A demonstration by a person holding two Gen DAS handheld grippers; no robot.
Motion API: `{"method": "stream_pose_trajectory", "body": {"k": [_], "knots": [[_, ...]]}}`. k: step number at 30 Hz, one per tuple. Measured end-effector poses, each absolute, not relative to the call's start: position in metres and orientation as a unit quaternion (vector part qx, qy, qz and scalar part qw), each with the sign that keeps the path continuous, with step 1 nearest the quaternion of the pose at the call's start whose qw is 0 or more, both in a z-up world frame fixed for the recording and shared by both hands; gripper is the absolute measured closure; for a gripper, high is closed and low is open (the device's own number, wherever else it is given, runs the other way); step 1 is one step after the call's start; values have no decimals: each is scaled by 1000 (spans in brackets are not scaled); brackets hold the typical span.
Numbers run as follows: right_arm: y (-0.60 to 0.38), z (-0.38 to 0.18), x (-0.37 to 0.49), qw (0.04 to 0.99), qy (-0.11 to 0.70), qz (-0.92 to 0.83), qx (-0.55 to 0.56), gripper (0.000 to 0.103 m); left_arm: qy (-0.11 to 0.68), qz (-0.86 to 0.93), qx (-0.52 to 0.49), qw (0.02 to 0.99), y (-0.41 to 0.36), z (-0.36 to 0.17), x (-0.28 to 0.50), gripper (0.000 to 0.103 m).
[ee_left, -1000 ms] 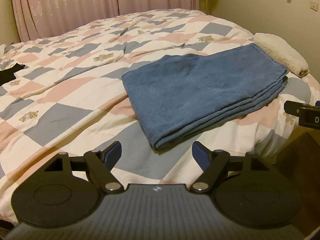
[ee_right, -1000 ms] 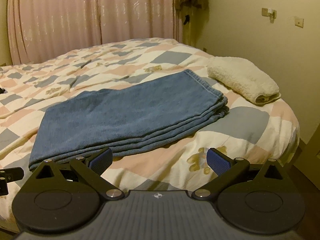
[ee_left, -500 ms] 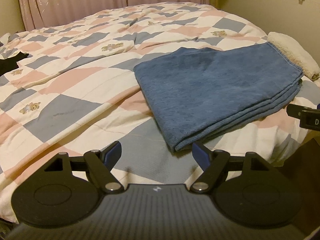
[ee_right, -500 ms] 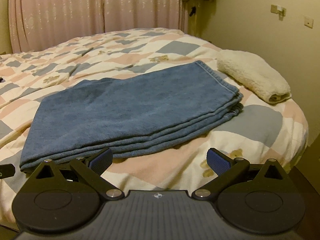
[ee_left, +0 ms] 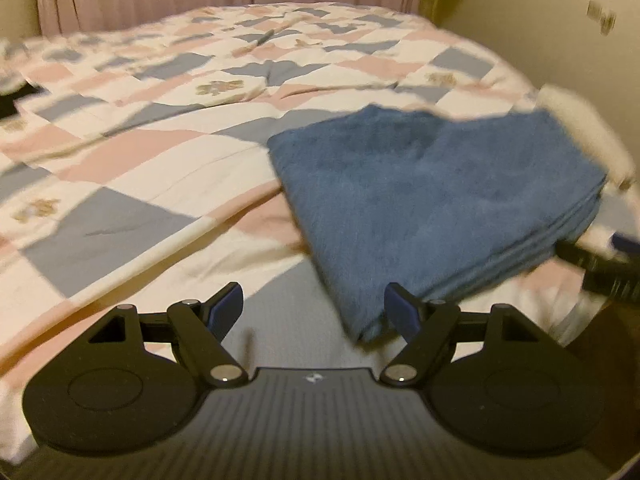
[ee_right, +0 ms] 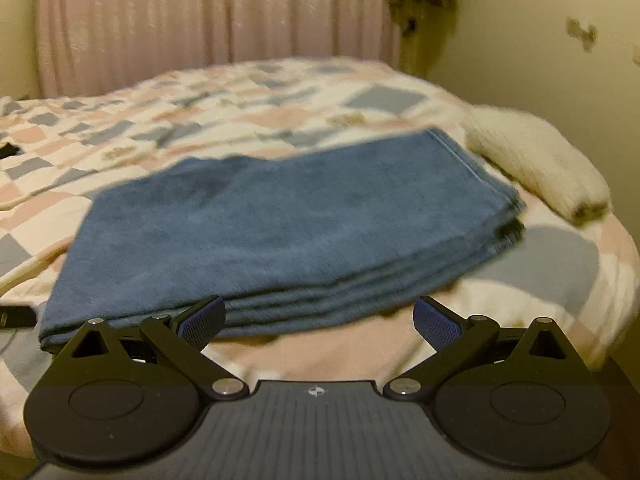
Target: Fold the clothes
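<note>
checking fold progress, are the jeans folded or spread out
Folded. The jeans lie on the bed as a flat rectangle with several stacked layers showing along the near edge.

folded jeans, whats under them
The folded jeans lie flat on the patchwork quilt, which shows all around them. The quilt patch beneath is covered, so anything there is hidden.

both my views are smeared. the white towel (ee_left: pixel 580 136) runs off the right edge. the black thing (ee_left: pixel 12 100) far left, i can't tell.
</note>
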State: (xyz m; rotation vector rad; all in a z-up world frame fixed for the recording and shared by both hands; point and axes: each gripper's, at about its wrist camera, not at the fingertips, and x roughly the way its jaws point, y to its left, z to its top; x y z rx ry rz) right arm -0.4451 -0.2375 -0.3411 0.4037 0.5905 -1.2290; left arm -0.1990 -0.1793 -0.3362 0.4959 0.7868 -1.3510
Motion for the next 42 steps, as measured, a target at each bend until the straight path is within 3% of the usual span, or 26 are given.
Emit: {"method": "stream_pose_trajectory", "body": {"k": [7,9,14,20,42], "knots": [[-202,-347,-394,837,278,-471,24,4,433,-632,127,630,-227,-341,-136,30],[-188,-349,-374,855,285,-433,-21,11,456,-631,114,617,-243,-346,-121,33],[-156,-370,-332,876,314,-348,-117,18,490,-632,90,593,-260,-361,-108,36],[-148,-406,-299,845,349,-358,-189,37,530,-632,62,563,-281,-379,-93,37],[-157,-434,-267,789,362,-410,-281,45,553,-626,44,548,-334,-411,-89,49]]}}
